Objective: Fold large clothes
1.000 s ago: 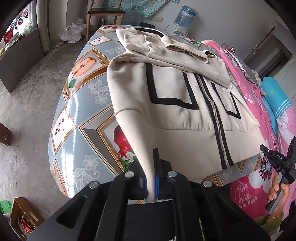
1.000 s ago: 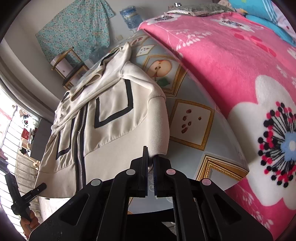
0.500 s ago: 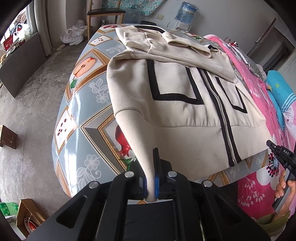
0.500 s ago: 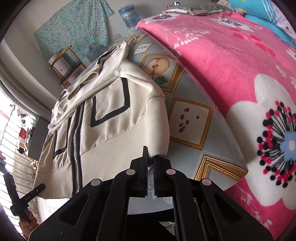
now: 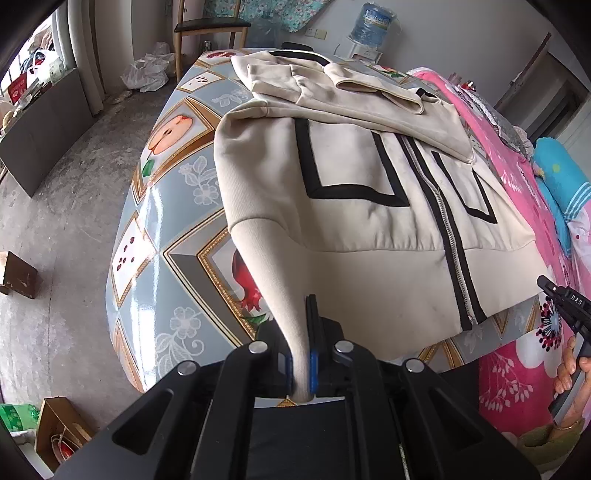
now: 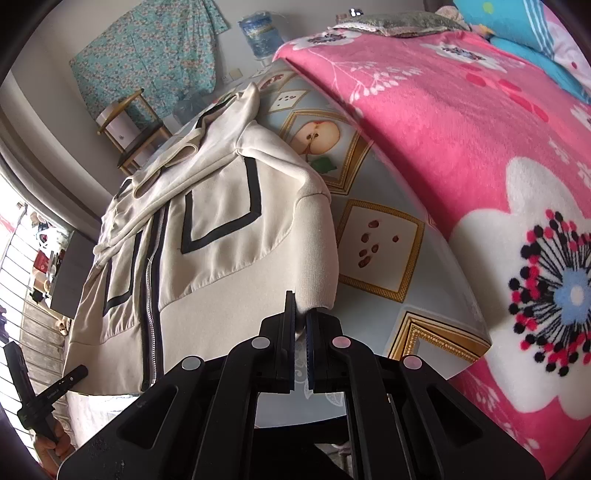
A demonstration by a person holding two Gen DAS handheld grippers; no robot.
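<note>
1. While the cream zip-up hoodie (image 5: 369,229) lies spread front-up across the desk (image 5: 166,206) with its fruit-print oilcloth, the left claw (image 5: 303,354) is clamped on the ribbed hem at the corner nearest this camera, so a strip of the band rises off the desk edge into the blue pads. Hood is flopped over the upper chest, the black stripe outlines and zipper (image 5: 443,236) run down the middle. Off at the right edge you can see the right claw (image 5: 565,306) in a hand (image 5: 569,365), with the pink floral blanket (image 5: 513,369) behind it. Far end of the room has a wooden chair (image 5: 207,29) and a water jug (image 5: 373,20).

2. Right wrist view: same hoodie (image 6: 221,221) seen from the other side, hem hanging a bit over the desk (image 6: 384,236) edge. The right claw (image 6: 301,325) has its jaws pressed nearly together on the very corner of the hem band, just a small bit of fabric between the pads. Pink blanket (image 6: 461,129) on the bed fills the right side, touching the desk. Left claw (image 6: 48,395) is down at the bottom left in the person's other hand (image 6: 51,448). Teal floral cloth (image 6: 147,51) hangs on the wall.
</note>
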